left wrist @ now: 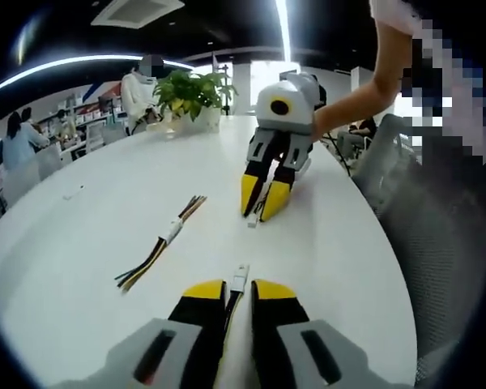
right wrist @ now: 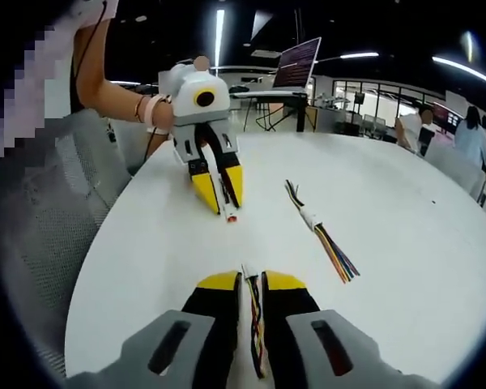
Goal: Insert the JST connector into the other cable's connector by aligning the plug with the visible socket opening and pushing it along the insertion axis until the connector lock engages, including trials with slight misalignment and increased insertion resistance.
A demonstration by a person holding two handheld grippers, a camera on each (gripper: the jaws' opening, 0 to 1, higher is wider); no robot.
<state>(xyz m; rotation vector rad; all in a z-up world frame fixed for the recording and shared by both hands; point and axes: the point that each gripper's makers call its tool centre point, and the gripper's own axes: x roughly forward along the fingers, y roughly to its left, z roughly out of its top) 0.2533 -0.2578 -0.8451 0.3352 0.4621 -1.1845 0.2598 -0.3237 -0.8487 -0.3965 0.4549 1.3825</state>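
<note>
JST connector [left wrist: 240,277] pinched in left gripper [left wrist: 239,290]; right gripper [right wrist: 251,280] clamps other cable [right wrist: 253,312], seemingly apart above table [left wrist: 105,235].

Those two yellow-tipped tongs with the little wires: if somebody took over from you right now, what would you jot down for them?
Left tongs: shut on a cable whose white connector sticks out past the tips.
Right tongs: shut on the other cable, multicoloured wires running back between the jaws.
Both hover low over the white table, facing each other, a clear gap between them.
A spare, already joined cable pair lies on the table off to the side.
Done: both cables picked up.
Left: bring the ends together, line up plug and socket, push until it locks.
</note>
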